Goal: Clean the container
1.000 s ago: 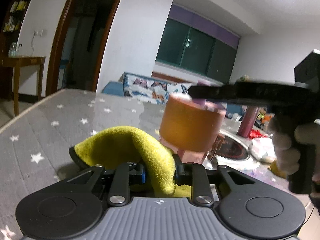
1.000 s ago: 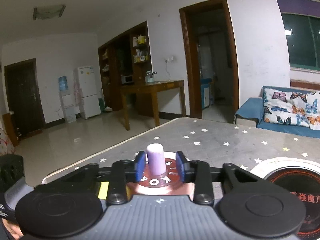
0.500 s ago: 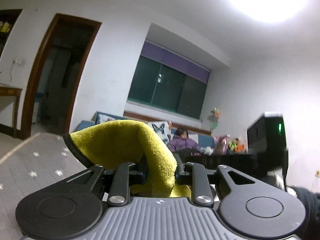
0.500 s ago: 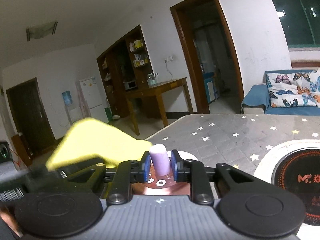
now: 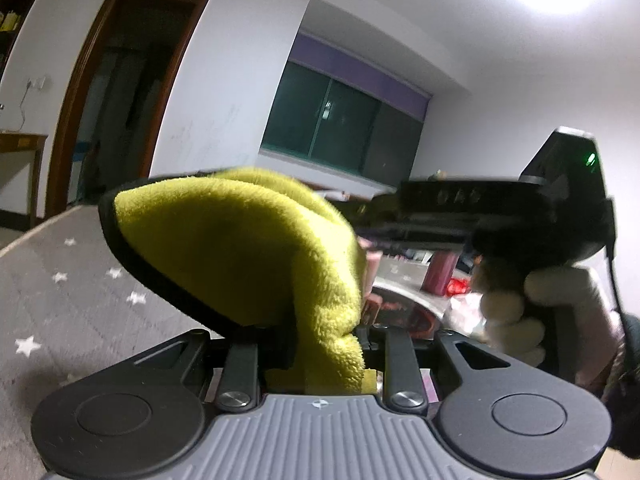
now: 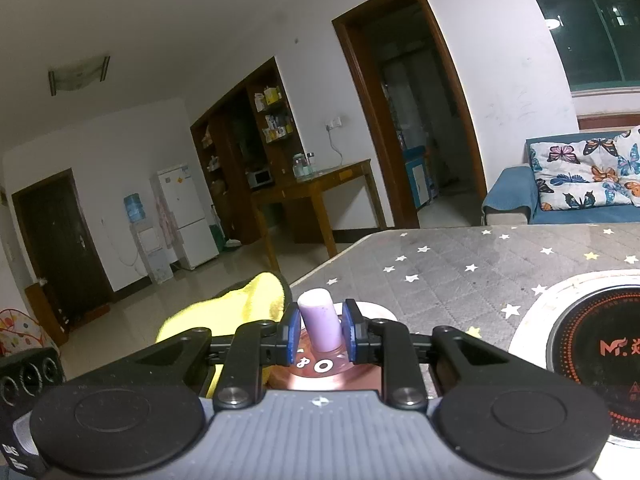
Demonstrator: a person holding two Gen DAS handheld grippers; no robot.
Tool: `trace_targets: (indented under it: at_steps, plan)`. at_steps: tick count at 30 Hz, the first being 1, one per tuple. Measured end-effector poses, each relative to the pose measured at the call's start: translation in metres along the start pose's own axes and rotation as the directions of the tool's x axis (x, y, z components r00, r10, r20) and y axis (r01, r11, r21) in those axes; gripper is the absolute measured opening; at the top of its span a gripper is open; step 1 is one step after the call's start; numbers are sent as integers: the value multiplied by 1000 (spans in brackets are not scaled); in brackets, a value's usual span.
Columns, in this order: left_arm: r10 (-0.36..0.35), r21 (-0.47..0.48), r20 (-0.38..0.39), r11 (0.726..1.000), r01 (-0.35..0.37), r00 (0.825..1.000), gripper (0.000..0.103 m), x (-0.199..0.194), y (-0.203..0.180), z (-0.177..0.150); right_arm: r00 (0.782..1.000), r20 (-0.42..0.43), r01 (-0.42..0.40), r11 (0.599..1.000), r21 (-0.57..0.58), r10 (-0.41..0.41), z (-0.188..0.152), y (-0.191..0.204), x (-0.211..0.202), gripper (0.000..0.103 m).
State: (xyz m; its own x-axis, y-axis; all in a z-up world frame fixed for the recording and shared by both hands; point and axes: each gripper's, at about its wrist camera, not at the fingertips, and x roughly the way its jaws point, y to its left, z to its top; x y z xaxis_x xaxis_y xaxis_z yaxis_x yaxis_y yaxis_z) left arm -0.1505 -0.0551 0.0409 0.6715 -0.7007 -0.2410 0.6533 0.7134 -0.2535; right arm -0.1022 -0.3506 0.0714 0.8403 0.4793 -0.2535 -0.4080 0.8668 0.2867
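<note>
My left gripper point(image 5: 320, 344) is shut on a yellow-green cloth point(image 5: 240, 248) with a black edge, which bulges up and fills the middle of the left wrist view. My right gripper point(image 6: 320, 336) is shut on the lilac knob point(image 6: 318, 322) of the pinkish container's lid point(image 6: 324, 368), held above the table. The cloth also shows in the right wrist view point(image 6: 240, 308), just left of the container and close against it. In the left wrist view the cloth hides most of the container; only a pink sliver point(image 5: 370, 264) shows under the right gripper's body point(image 5: 472, 208).
A grey star-patterned table cover point(image 6: 460, 264) lies below. A round black induction cooktop point(image 6: 592, 356) with a white rim sits at the right. A dark pink cup point(image 5: 438, 274) and a bag stand farther back. A sofa, a wooden side table and doorways lie beyond.
The cloth has come up beside the held container, from below it to against its left side. The right gripper has kept its hold on the lid knob.
</note>
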Motion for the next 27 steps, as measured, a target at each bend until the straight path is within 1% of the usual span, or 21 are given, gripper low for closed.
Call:
trace_targets:
  at_steps: [4, 8, 9, 10, 11, 12, 14, 15, 16, 17, 18, 19, 21, 25, 26, 27]
  plan:
    - [43, 21, -65, 999, -41, 997, 26, 7, 1, -5, 1000, 1, 0, 1000, 0, 0, 0, -1, 1, 22]
    - [91, 19, -137, 996, -89, 986, 27, 12, 5, -11, 1000, 1, 1, 1000, -1, -1, -1, 0, 2, 22]
    - [96, 10, -144, 995, -96, 985, 29, 11, 7, -11, 1000, 1, 1, 1000, -2, -1, -1, 1, 2, 22]
    - [101, 7, -144, 995, -101, 984, 37, 10, 7, -10, 1000, 1, 0, 1000, -1, 0, -1, 1, 2, 22]
    - [107, 6, -143, 994, -107, 984, 41, 8, 8, -9, 1000, 2, -1, 1000, 1, 1, -1, 1, 3, 23]
    - [113, 5, -141, 994, -113, 984, 43, 6, 9, -8, 1000, 2, -2, 1000, 2, 2, -1, 0, 3, 24]
    - [120, 13, -140, 993, -120, 983, 44, 3, 8, -5, 1000, 3, -5, 1000, 5, 5, -1, 0, 3, 24]
    - [122, 15, -141, 993, -121, 983, 47, 2, 8, -3, 1000, 3, -6, 1000, 7, 6, -1, 0, 4, 24]
    - [124, 10, -142, 992, -124, 982, 54, 1, 8, -3, 1000, 3, -6, 1000, 8, 6, -1, -1, 4, 24]
    - [127, 4, -145, 992, -128, 981, 58, 0, 8, -4, 1000, 4, -6, 1000, 8, 6, -1, -1, 4, 24]
    - [129, -7, -147, 991, -132, 981, 66, -4, 6, -5, 1000, 4, -6, 1000, 9, 6, -1, -1, 4, 24]
    - [133, -18, -147, 990, -137, 980, 73, -6, 6, -4, 1000, 5, -6, 1000, 10, 6, -1, -1, 4, 24]
    - [130, -27, -147, 990, -135, 981, 76, -15, 8, -2, 1000, 12, 9, 1000, -15, -9, -2, 2, 4, 24]
    - [146, -14, -147, 989, -150, 978, 77, -29, 10, 0, 999, 30, 45, 996, -79, -43, -5, 9, 3, 24]
    - [153, -11, -147, 988, -157, 977, 77, -31, 11, -1, 998, 35, 54, 994, -94, -51, -6, 11, 3, 25]
    - [160, -8, -148, 987, -163, 976, 77, -31, 12, -1, 997, 40, 64, 992, -110, -60, -6, 13, 2, 29]
